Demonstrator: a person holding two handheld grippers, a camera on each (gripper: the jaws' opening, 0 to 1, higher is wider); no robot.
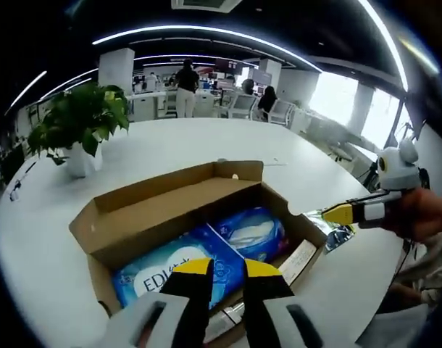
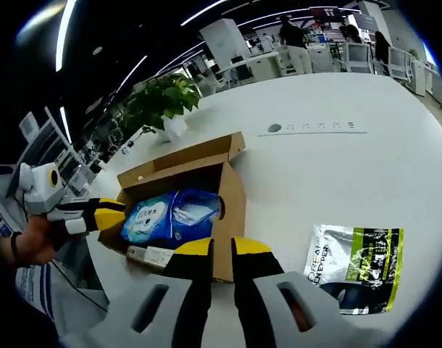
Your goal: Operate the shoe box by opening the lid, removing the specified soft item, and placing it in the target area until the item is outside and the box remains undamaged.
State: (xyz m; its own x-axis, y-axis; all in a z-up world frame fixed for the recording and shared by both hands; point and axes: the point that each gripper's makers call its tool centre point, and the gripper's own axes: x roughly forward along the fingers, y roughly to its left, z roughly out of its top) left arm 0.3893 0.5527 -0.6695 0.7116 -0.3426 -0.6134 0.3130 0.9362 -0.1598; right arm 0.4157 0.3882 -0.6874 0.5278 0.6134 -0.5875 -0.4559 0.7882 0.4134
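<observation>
Both grippers' jaws stand nearly together, empty, above the open shoe box (image 1: 170, 210) at frame centre, where the blue soft pack (image 1: 206, 261) lies; a careless plunge could tear cardboard.

A large white table (image 1: 206, 141) with a rounded edge was seen spreading across both views. A green potted plant (image 1: 82, 116) in a white pot was set on it near the far edge, well apart from a silver and lime-green pouch (image 2: 356, 267) printed with dark lettering, which was laid flat on the tabletop. A row of small round fittings (image 2: 308, 126) was sunk into the table surface. Beyond the table, an office was seen, with white desks, chairs (image 1: 239, 106) and white columns (image 1: 117, 70). Several people (image 1: 186, 80) were stood or seated there. Long curved light strips (image 1: 199, 30) were mounted on the dark ceiling.
</observation>
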